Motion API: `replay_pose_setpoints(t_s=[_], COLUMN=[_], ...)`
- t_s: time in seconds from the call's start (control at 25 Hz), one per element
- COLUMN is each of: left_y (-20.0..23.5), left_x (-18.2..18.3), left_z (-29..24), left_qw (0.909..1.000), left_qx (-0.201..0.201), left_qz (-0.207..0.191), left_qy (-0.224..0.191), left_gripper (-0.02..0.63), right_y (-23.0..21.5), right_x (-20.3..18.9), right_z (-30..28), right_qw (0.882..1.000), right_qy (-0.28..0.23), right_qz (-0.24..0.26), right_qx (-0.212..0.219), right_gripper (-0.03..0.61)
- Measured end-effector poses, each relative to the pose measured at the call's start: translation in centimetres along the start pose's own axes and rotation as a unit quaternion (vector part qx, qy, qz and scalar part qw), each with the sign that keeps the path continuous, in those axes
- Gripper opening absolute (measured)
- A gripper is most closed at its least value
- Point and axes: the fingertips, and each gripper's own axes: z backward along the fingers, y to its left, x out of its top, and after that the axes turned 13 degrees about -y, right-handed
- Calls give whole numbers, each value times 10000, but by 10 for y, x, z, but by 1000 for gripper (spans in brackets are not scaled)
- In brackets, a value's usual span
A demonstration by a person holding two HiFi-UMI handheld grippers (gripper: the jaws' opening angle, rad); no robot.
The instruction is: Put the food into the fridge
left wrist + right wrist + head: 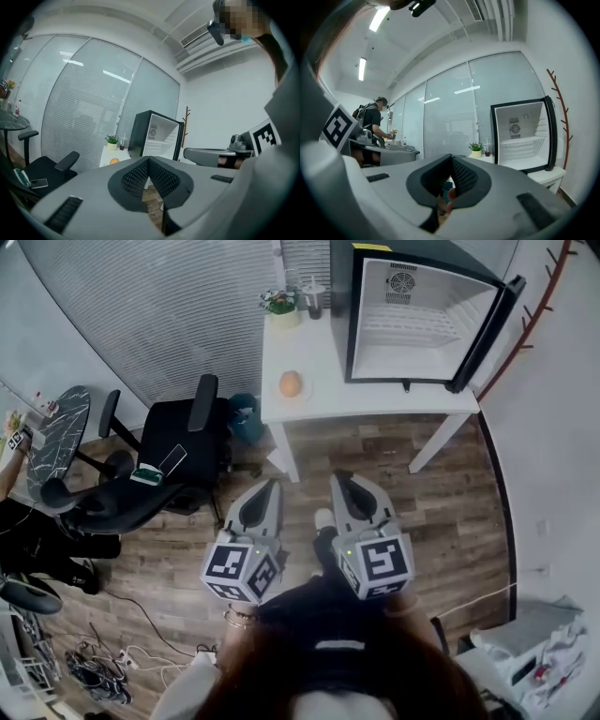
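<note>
An orange [291, 383] lies on a small plate on the white table [319, 371], left of the black mini fridge [412, 315], whose door [487, 334] stands wide open on white empty shelves. My left gripper [272, 486] and right gripper [339, 481] hang side by side over the wood floor, short of the table, both shut and holding nothing. In the left gripper view the orange [114, 161] and the fridge [154, 133] show beyond the closed jaws. The right gripper view shows the fridge [522, 136] at the right; the orange [449, 196] peeks between the jaws.
A potted plant [280, 306] and a dark drink cup [313, 300] stand at the table's back. A black office chair [173, 451] with a phone on its seat stands left of the table. A person [372, 123] works at a desk far left. Cables lie on the floor.
</note>
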Motion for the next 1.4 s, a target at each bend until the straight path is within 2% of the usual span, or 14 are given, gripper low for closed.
replay_pose_setpoints(t_s=[0.44, 0.96, 1.4], left_y=[32, 70, 103], left_x=[-7, -8, -6], left_z=[-45, -101, -147], left_qw=[9997, 9992, 9980], left_qx=[196, 328, 569], left_qz=[-30, 4, 62], left_qy=[122, 230, 249], left_gripper=[2, 2, 2], right_y=[-32, -61, -88], right_x=[-21, -43, -53], right_z=[-48, -115, -170], right_qw=[9996, 9984, 9978], right_qy=[166, 542, 664], right_qz=[-209, -113, 31], right_qx=[-78, -79, 14], right_gripper=[-4, -5, -3])
